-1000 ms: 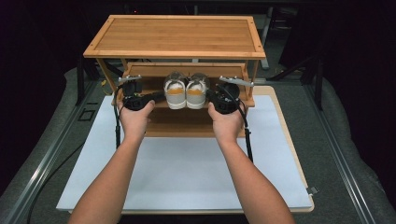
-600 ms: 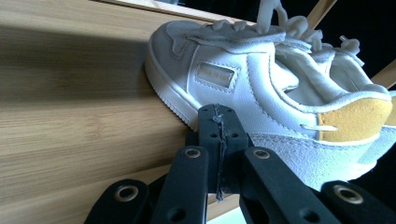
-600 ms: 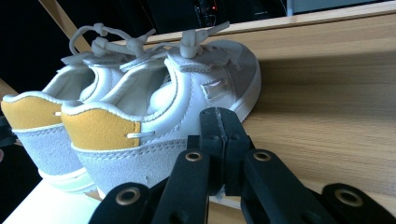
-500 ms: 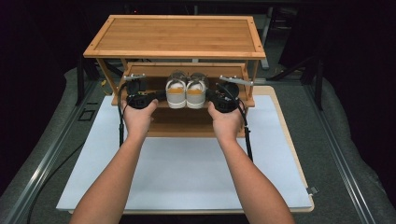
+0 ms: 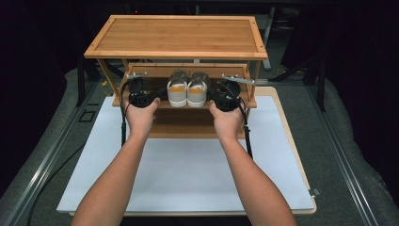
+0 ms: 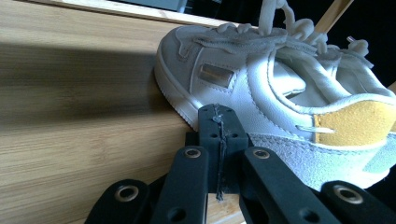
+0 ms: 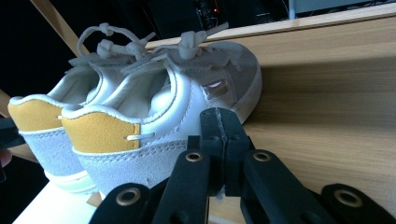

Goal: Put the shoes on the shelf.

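Flanking a pair of shoes point(image 5: 187, 89) on the rack shelf point(image 5: 244, 102), both hand-held grippers, left point(image 6: 218, 122) and right point(image 7: 219, 125), are sitting pressed together, empty; the shoes are looking light and soft-sided, their stiffer heels offering the best hold.

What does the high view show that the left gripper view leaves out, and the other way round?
High view: the wooden rack's top board, the white mat, both forearms, the right gripper.
Left gripper view: the left gripper shut, its tip beside the left shoe's sole, and the laces.
Both: the pair of shoes on the shelf.
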Motion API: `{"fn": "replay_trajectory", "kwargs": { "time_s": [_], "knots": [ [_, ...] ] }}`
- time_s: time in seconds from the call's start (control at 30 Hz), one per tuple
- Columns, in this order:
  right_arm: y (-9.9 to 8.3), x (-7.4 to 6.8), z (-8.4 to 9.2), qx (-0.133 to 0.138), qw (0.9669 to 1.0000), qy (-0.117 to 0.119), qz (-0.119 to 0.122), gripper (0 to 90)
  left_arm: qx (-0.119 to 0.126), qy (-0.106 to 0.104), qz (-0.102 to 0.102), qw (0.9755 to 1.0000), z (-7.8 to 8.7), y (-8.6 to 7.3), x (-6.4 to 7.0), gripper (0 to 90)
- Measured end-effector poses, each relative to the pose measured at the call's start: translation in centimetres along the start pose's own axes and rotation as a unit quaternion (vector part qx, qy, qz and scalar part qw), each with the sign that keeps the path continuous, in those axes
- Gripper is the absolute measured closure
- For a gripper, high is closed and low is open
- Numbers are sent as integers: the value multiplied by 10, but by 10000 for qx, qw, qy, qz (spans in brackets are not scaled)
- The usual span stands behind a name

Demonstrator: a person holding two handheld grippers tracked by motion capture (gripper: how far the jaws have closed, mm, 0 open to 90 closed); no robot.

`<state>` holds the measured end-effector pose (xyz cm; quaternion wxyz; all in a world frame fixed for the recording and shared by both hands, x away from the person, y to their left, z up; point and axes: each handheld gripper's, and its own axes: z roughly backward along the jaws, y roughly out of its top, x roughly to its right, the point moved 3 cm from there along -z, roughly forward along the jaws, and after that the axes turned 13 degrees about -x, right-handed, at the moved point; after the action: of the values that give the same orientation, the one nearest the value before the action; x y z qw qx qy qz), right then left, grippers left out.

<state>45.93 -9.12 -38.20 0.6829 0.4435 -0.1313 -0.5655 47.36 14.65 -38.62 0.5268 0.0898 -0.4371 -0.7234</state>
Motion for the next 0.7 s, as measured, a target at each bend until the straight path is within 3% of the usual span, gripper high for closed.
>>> {"fn": "replay_trajectory", "kwargs": {
  "time_s": [0.13,0.27,0.7],
  "knots": [
    [4,2,-3,-22,10000,-22,-3,900,-4,-16,40,10000,-3,3,-1,900],
    [10,3,-6,-107,9997,-206,61,900,8,55,-8,10000,-7,6,-1,900],
    [19,6,-16,-179,9994,-279,96,900,-65,51,23,10000,-17,17,-8,900]
  ]
}}
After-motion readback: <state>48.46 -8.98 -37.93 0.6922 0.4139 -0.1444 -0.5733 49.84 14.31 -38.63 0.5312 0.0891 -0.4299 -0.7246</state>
